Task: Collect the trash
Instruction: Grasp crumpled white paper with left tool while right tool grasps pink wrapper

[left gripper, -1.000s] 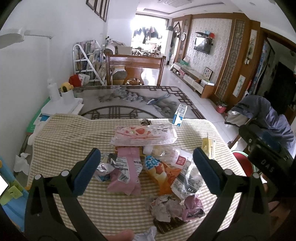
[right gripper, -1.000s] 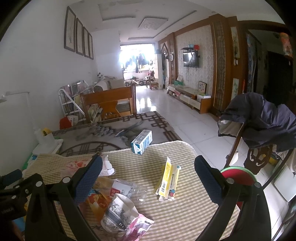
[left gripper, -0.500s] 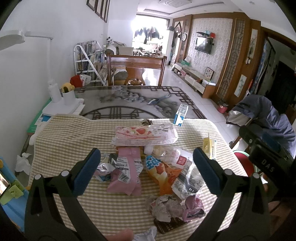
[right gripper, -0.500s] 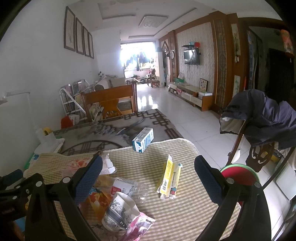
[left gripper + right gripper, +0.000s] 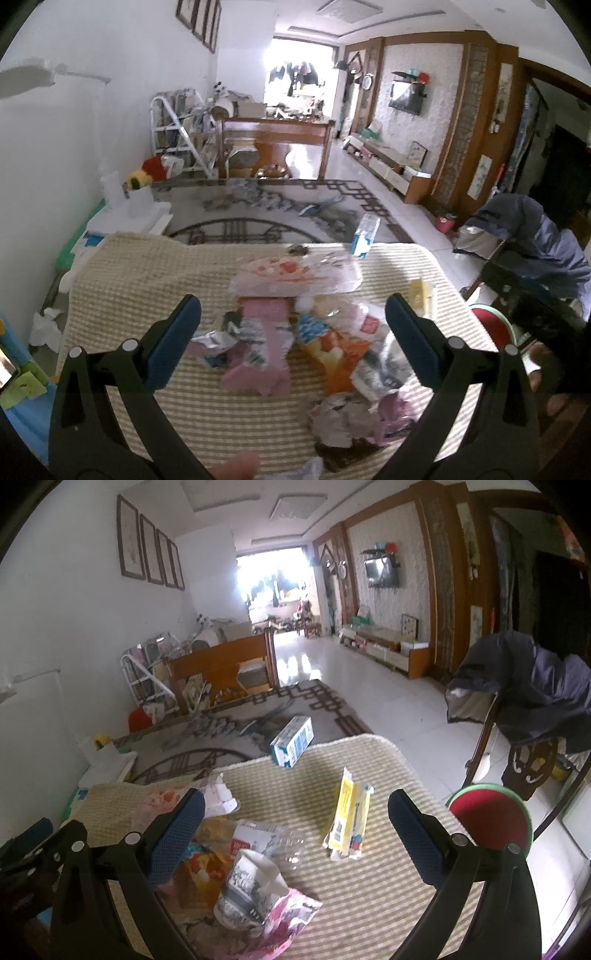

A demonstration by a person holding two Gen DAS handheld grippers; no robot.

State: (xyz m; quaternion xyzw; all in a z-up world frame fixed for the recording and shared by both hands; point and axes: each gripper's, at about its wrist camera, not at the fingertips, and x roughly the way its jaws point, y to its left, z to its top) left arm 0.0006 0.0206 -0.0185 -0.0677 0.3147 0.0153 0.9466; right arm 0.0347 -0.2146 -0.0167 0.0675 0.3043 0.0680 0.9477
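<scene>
The left gripper (image 5: 293, 332) has matte black, wedge-shaped plastic arms, each carrying a dark blue textured pad (image 5: 173, 341) on its inner face and silver round screw heads along the top edge. The right gripper (image 5: 295, 834) is built the same, its blue pads showing a fine mesh grain and its black arms dotted with small silver rivets. A pale, blurred bit of skin (image 5: 240, 463) at the bottom edge of the left wrist view is probably a fingertip.

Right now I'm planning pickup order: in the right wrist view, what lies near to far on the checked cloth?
Crumpled pink wrapper → printed paper cup → clear plastic packet → yellow wrapper → blue-and-white carton.
</scene>
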